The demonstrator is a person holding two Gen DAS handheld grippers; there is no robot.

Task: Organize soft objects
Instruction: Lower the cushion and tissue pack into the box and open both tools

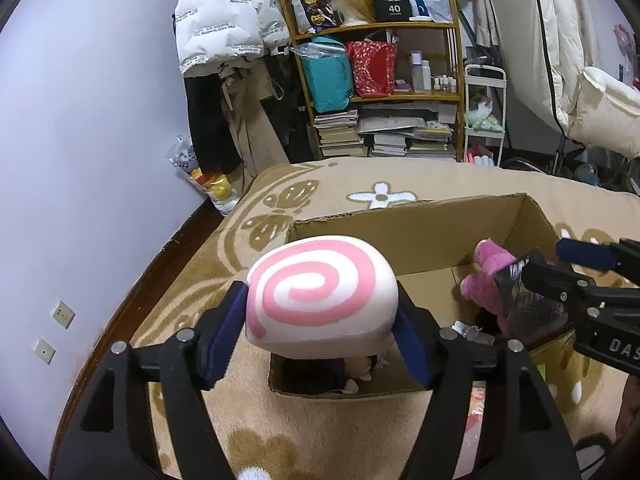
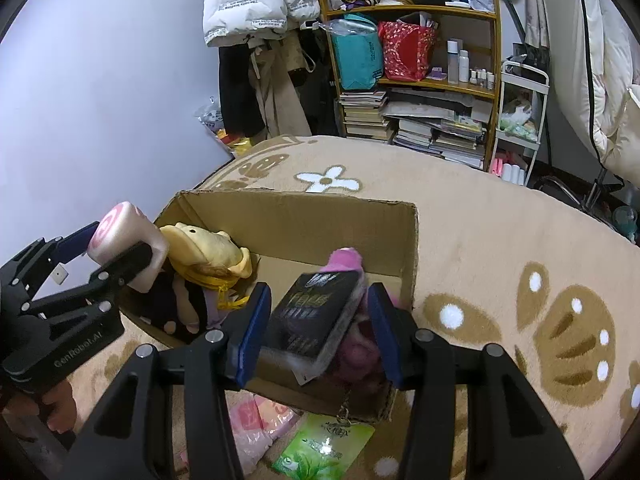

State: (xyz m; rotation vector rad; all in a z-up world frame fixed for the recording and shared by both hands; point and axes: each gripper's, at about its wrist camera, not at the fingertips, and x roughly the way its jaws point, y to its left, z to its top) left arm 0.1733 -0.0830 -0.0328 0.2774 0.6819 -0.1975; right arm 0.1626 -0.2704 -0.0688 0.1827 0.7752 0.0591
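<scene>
My left tool (image 1: 320, 320) grips the swirl plush (image 1: 322, 294) by its 2 sides, held over the near-left corner of the box (image 1: 420, 236), which sits on the rug (image 1: 344, 184). Its short axis runs along my fingers, swirl face turned up toward the camera. I'd lower it beside the yellow doll (image 2: 208, 252) before letting go. My right tool (image 2: 318, 330) clamps a pink plush (image 2: 352, 344) with a dark card (image 2: 316, 320), over the box's right end.

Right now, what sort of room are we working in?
Probably a lived-in bedroom or storage corner: a cluttered bookshelf, hanging coats, and a flower-patterned beige blanket under the cardboard box.
</scene>
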